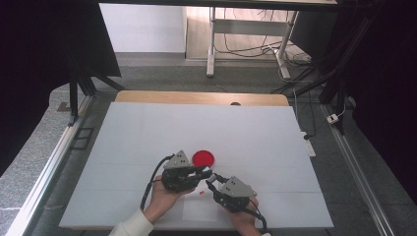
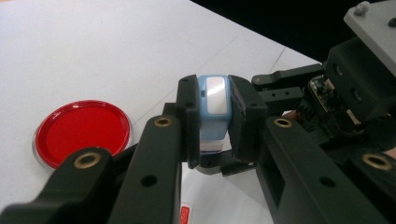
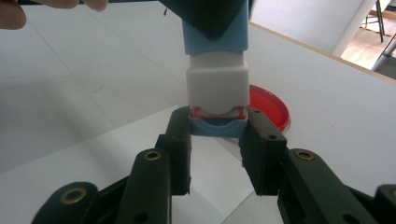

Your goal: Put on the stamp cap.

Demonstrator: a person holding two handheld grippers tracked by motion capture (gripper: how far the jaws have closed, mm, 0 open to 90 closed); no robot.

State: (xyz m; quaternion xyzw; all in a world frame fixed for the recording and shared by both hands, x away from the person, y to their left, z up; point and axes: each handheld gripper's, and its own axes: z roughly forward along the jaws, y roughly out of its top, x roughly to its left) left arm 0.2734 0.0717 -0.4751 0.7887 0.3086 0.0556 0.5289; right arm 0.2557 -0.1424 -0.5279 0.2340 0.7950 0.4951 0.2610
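In the high view, both grippers meet low in the frame's centre beside a red dish on the counter; what they hold is too small to make out. The left gripper view shows the left gripper with its fingers pinching a blue-and-white block. In the right gripper view, the right gripper pinches the block's lower blue end, its top cut off.

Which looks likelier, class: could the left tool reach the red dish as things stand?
Probably not yet: the left tool is shut on the blue-and-white stamp, though the red dish lies close beside it, uncovered.

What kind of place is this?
Probably a lab recording station: a white-covered table ringed by dark framing, loose cables on the floor beyond, and a red dish.
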